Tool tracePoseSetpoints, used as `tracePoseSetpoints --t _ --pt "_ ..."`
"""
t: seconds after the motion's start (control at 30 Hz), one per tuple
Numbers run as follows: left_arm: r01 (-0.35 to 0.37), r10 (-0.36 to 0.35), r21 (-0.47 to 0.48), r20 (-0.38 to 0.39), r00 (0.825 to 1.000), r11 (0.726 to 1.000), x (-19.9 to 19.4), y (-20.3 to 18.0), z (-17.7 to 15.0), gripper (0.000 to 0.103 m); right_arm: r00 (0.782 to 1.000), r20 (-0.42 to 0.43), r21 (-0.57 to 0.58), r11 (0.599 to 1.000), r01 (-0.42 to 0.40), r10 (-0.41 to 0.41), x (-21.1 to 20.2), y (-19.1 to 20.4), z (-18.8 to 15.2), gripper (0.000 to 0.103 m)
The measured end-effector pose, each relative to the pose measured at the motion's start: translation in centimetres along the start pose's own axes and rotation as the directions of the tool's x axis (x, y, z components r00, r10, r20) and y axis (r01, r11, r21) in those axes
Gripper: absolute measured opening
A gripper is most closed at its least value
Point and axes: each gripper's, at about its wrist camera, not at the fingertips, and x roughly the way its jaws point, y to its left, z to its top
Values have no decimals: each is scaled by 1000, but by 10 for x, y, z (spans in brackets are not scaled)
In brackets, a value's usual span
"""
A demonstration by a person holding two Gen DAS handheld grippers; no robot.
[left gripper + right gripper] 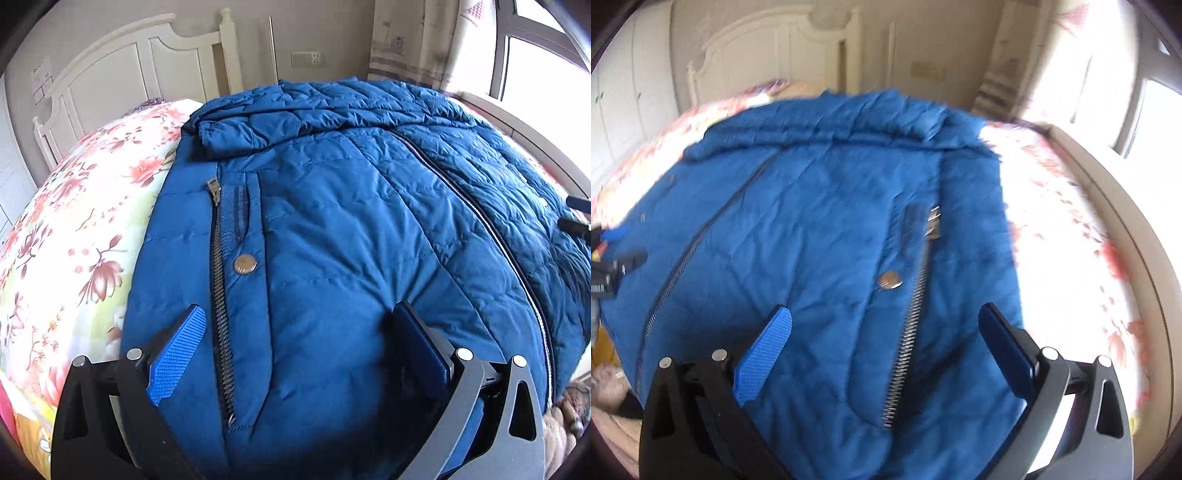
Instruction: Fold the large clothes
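Now the blue padded jacket (351, 229) lies spread on the floral bed (74, 240); left gripper (295, 332) and right gripper (882, 328) hover at six o'clock, jaws wide, holding nothing.

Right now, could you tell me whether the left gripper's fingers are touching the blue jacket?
Cannot tell. In the left wrist view the left gripper stands open over the blue jacket, but neither view shows contact or a gap plainly.

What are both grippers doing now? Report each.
Left gripper: open, holding nothing, over the jacket.
Right gripper: open, holding nothing, over the jacket.
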Motion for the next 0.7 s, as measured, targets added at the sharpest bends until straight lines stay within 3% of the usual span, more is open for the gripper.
tracePoseSetpoints --t 0.07,0.13,0.2,0.23,0.3,0.47,0.57,0.7 --pt "14 -14 3 -10 1000 1000 -2 4 -4 99 998 -65 -16 1000 19 -20 11 -4 -9 100" --pt "21 -21 15 -20 1000 1000 -7 8 -8 99 999 -43 15 1000 -20 20 10 -10 -18 100" --pt "-26 26 -4 3 1000 1000 -21 16 -13 99 999 -42 3 1000 -24 24 3 -10 -20 100" --pt "-46 47 -31 35 998 998 -33 25 -16 99 999 -38 -9 1000 -22 22 -2 -11 -21 100" --pt "-18 26 -103 80 996 995 -55 50 -25 99 1000 -22 -13 1000 -7 7 -13 -16 -25 100" --pt "55 -35 -278 76 996 959 -74 109 -64 98 999 -42 67 998 -3 5 -23 -47 -44 100" --pt "105 -83 -290 88 993 951 -76 111 -81 98 997 -55 125 991 -53 61 -25 -59 -60 100" --pt "150 -132 -250 84 988 957 -68 84 -86 98 996 -43 119 990 -79 84 -37 -58 -76 100"
